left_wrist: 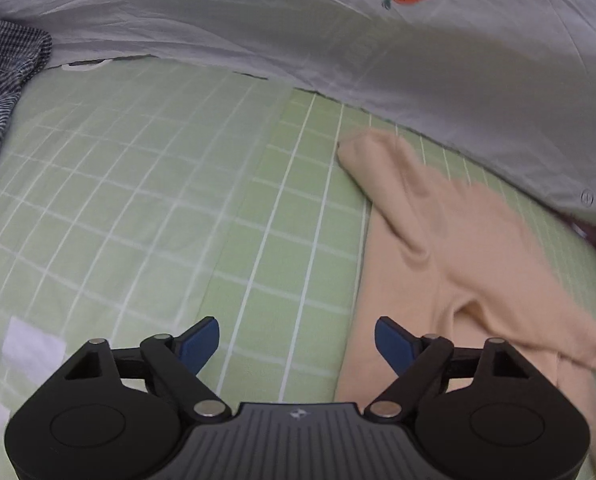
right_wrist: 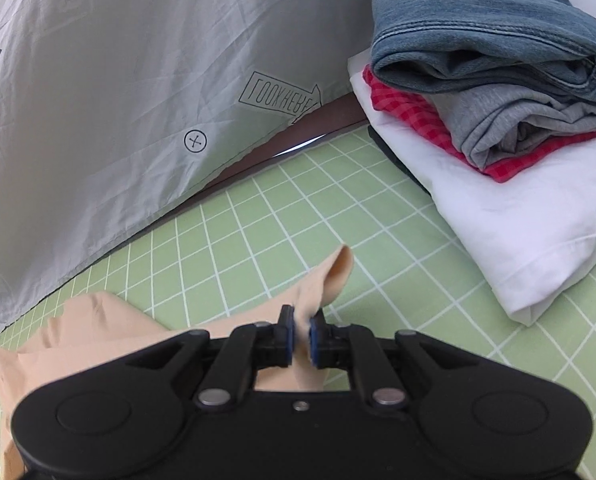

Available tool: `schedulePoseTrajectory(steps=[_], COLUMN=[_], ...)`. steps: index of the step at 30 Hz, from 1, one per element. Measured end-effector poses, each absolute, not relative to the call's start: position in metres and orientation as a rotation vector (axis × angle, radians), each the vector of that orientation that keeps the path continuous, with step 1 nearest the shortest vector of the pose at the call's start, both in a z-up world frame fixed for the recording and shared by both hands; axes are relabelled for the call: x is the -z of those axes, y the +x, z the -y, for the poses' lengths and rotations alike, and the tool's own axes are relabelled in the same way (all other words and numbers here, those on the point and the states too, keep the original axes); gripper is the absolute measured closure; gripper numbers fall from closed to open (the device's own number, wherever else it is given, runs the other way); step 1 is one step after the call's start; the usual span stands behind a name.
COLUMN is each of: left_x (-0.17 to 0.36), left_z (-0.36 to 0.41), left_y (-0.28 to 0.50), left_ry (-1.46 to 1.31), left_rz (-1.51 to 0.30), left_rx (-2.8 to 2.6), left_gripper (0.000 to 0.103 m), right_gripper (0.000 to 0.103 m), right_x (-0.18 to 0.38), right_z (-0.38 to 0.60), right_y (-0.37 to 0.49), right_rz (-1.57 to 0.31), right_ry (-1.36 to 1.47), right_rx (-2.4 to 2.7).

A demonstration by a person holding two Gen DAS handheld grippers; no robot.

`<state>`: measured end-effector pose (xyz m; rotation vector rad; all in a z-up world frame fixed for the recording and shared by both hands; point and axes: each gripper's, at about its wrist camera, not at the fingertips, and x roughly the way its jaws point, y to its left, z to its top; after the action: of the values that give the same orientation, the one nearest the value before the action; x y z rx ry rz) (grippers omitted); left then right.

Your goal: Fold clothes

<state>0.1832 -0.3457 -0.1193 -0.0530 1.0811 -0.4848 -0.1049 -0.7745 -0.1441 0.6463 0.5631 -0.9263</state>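
Note:
A peach long-sleeved garment lies on the green checked sheet, right of my left gripper, which is open and empty just above the sheet. One sleeve points up-left toward the grey quilt. In the right wrist view my right gripper is shut on a sleeve end of the peach garment, lifted a little above the sheet; the cuff sticks out past the fingertips. The rest of the garment trails to the lower left.
A grey printed quilt borders the far side, and it also shows in the right wrist view. A stack of folded clothes, jeans on top, sits at the right. A dark checked garment lies at the far left.

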Motion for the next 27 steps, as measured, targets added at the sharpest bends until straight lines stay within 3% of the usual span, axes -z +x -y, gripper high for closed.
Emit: schedulePoseTrajectory(steps=[4, 13, 14, 16, 17, 23, 27], left_x=[0.119, 0.144, 0.145, 0.147, 0.149, 0.135, 0.147], left_z=[0.376, 0.446, 0.449, 0.455, 0.459, 0.483, 0.49], left_y=[0.23, 0.302, 0.304, 0.308, 0.311, 0.302, 0.311], left_ry=[-0.152, -0.176, -0.175, -0.178, -0.179, -0.028, -0.03], left_rz=[-1.085, -1.098, -1.088, -1.081, -1.086, -0.963, -0.996], left_rx=[0.549, 0.593, 0.603, 0.623, 0.634, 0.665, 0.605], left_gripper=[0.032, 0.034, 0.039, 0.064, 0.097, 0.099, 0.097], right_gripper=[0.095, 0.095, 0.095, 0.095, 0.095, 0.095, 0.097], right_x=[0.148, 0.154, 0.154, 0.154, 0.154, 0.154, 0.16], right_z=[0.779, 0.788, 0.788, 0.786, 0.785, 0.782, 0.781], right_y=[-0.102, -0.103, -0.103, -0.104, -0.104, -0.111, -0.119], right_rz=[-0.555, -0.515, -0.51, -0.505, -0.502, -0.493, -0.519], right_ry=[0.68, 0.79, 0.797, 0.802, 0.804, 0.791, 0.786], right_rx=[0.939, 0.972, 0.976, 0.981, 0.984, 1.01, 1.059])
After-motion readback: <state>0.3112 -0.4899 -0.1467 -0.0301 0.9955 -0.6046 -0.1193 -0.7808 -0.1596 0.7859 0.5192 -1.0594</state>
